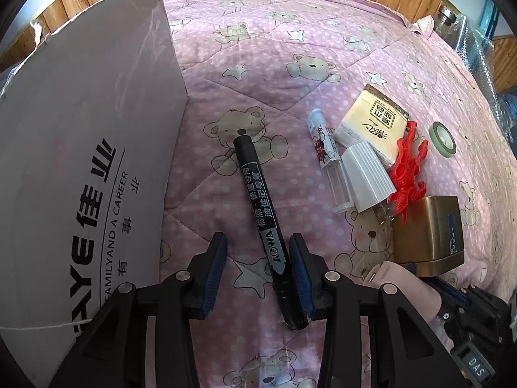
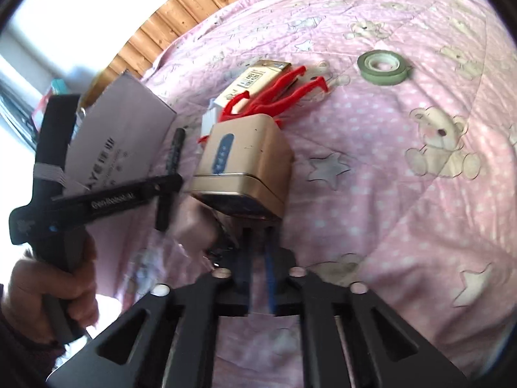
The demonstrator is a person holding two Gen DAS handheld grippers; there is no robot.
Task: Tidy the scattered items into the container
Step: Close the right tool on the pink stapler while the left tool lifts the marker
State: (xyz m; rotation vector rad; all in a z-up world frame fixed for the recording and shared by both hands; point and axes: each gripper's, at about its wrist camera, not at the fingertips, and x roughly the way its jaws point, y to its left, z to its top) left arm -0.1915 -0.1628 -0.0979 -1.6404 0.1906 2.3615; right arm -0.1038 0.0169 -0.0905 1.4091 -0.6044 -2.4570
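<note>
Our black marker [image 1: 263,223] lies on the pink quilt [image 1: 258,64], its long axis running from between our left gripper [image 1: 258,271] fingers up and away toward the cardboard box [image 1: 80,129]. The left jaws stand wide apart, the marker touching the right pad. Our right gripper [image 2: 257,278] is nearly closed on the gold tin [image 2: 242,168], though blur hides the contact.

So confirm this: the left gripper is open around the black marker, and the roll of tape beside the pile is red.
Not quite. The left gripper is open around the black marker, but the roll of tape is green, as the right wrist view shows. The red thing is the plastic clips.
</note>
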